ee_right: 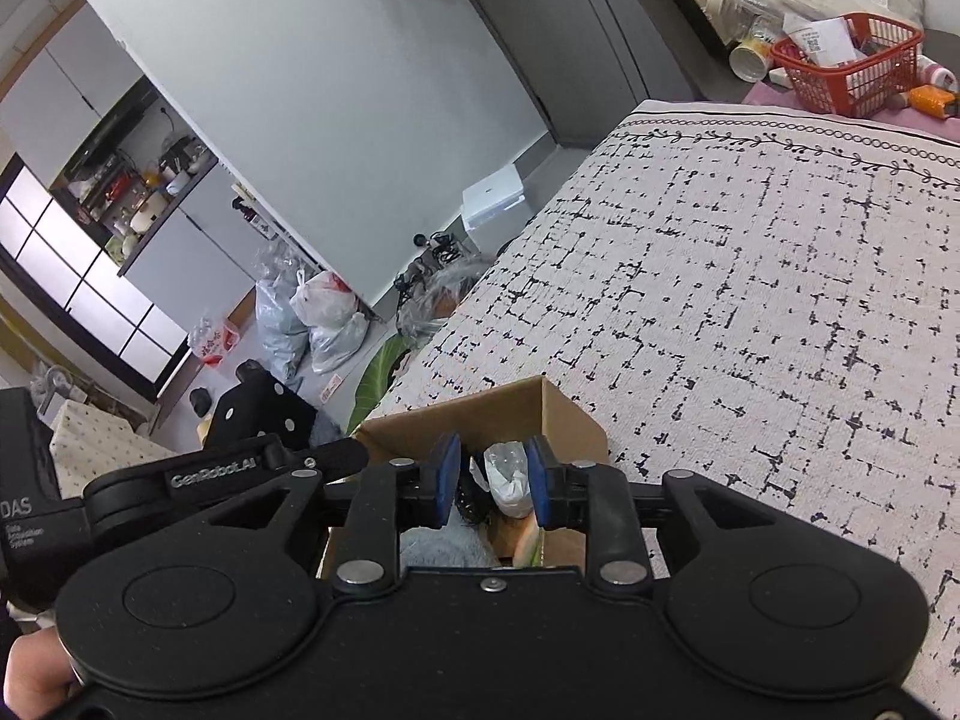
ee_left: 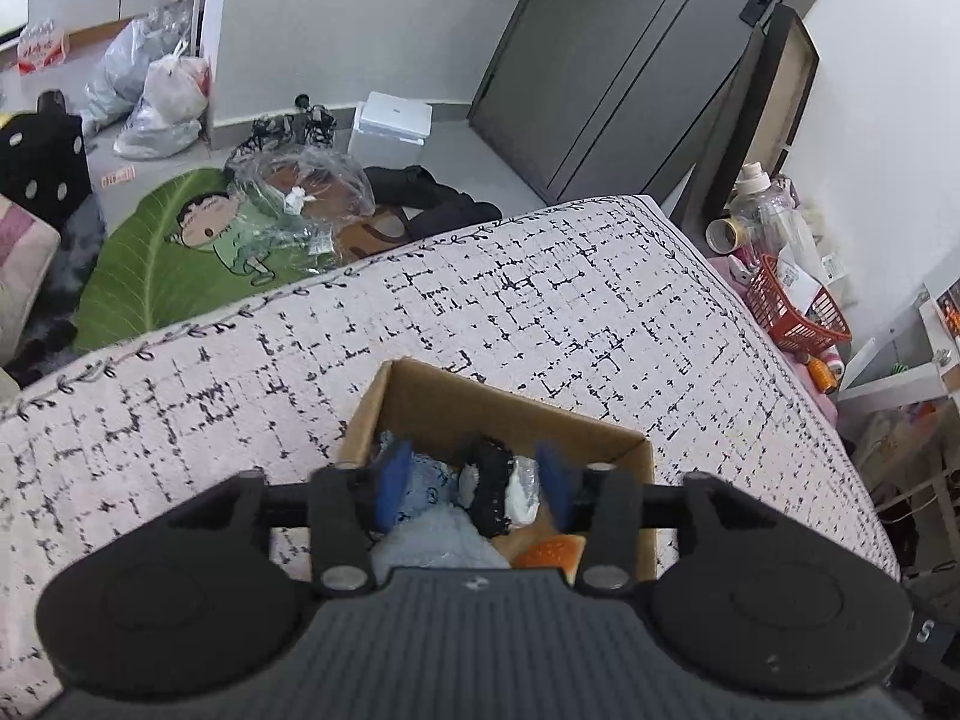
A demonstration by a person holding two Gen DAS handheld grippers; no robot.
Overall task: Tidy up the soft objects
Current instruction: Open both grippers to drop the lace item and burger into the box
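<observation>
An open cardboard box [ee_left: 438, 396] stands on the black-and-white patterned cloth [ee_left: 540, 300]. Inside lie a pale blue plush [ee_left: 432, 534], a black fuzzy piece [ee_left: 489, 480], a white plastic-wrapped packet [ee_left: 522, 492] and an orange item [ee_left: 549, 552]. My left gripper [ee_left: 474, 474] hangs over the box, open, with the black piece and the packet below the gap and neither pad pressing. My right gripper [ee_right: 495, 480] hovers over the same box [ee_right: 570, 420], its blue pads a little apart. The white packet [ee_right: 507, 477] and black piece [ee_right: 471, 498] show between them, not squeezed.
The left tool's black housing [ee_right: 210, 474] crosses just left of the right gripper. A red basket [ee_right: 852, 72] and bottles crowd the far corner beyond the cloth. On the floor lie a green leaf mat [ee_left: 156, 264], plastic bags [ee_left: 162, 102] and a white box [ee_left: 393, 126].
</observation>
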